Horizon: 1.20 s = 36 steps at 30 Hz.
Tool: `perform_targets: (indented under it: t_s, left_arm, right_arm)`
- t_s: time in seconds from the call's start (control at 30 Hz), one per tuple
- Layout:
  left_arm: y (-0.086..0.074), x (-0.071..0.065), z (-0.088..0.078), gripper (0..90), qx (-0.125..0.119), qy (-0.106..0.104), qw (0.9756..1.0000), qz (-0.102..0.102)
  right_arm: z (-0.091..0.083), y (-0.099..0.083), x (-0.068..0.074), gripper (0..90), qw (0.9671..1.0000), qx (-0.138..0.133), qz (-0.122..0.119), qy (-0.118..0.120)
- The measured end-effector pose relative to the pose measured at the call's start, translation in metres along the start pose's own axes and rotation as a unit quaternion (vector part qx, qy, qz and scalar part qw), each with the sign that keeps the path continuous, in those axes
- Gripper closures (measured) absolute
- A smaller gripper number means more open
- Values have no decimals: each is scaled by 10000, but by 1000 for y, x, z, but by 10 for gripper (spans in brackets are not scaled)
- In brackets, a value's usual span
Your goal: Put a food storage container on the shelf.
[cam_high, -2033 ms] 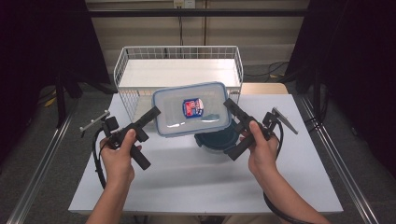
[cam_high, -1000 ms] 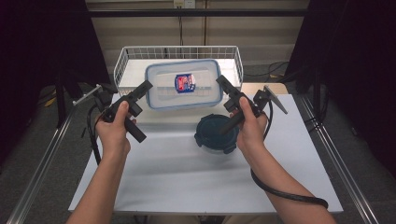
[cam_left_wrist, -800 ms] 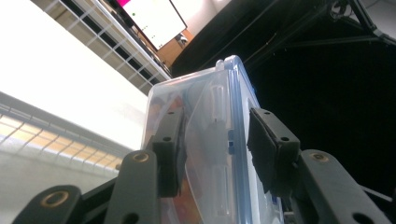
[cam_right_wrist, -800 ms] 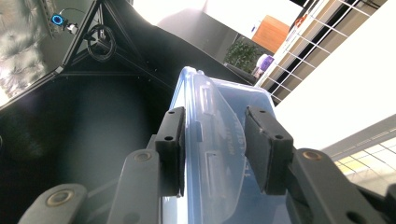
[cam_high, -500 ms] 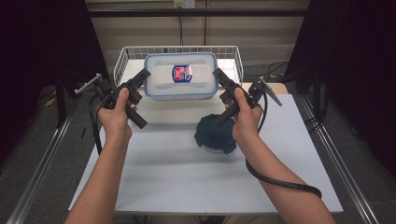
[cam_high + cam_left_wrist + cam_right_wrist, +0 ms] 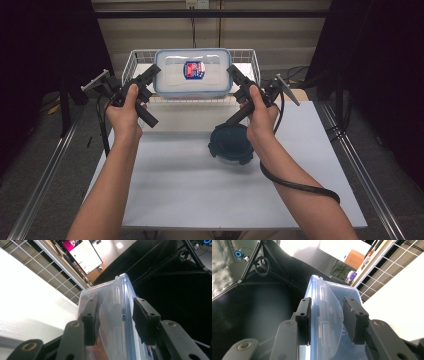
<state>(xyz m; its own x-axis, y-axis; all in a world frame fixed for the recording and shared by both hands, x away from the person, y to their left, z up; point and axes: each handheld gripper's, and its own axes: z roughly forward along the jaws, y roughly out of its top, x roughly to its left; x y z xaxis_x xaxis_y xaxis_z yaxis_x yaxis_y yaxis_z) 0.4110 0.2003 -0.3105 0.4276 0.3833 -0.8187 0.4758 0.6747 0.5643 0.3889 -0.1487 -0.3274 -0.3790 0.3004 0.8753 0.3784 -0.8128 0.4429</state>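
High view: my left hand-held gripper [image 6: 153, 73] and right hand-held gripper [image 6: 234, 73] clamp the two short ends of the box [image 6: 192, 74], a clear lidded one with a red-and-blue packet inside. Two seconds back the box hung low over the worktop [image 6: 190, 185], above the dark round lid [image 6: 231, 143]. Since then it has travelled forward and a little up; now it sits above the wire basket [image 6: 252, 60], near its front rail. The lid stays put on the worktop, near my right wrist.

Left gripper view: both pads [image 6: 91, 320] straddle the box end, lid edge between them. The near pad presses the wall; the far one looks just beside it. Grip holds. Basket mesh [image 6: 57, 267] runs past behind.

Right gripper view: same picture, pads [image 6: 355, 317] either side of the latch flap, box gripped. Basket wires [image 6: 387, 272] at right.

Judgement: carry is nearly done; lowering into the basket is what remains.
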Motion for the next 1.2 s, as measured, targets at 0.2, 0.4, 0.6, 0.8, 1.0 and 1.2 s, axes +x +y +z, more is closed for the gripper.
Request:
perform_targets:
  t_s: [0.2, 0.4, 0.6, 0.8, 1.0, 1.2]
  left_arm:
    - [2, 2, 4, 575, -45, 25, 10000, -26]
    - [7, 6, 9, 574, -161, 82, 9998, -58]
    - [13, 12, 12, 572, -180, 183, 9996, -76]
    - [18, 19, 19, 571, -172, 323, 9993, -66]
    - [23, 24, 29, 567, -185, 392, 9990, -95]
    - [27, 30, 38, 565, -207, 512, 9984, -141]
  right_arm:
    - [6, 1, -1, 604, 10000, -72, 11, -9]
    - [15, 0, -1, 604, 9999, -83, -39, -56]
    - [25, -3, -3, 604, 9999, -87, 14, -106]
    - [36, -5, -8, 601, 9997, -88, 90, -218]
    - [44, -2, -10, 600, 9996, -125, -19, -260]
    - [54, 0, -15, 599, 9992, -135, -9, -376]
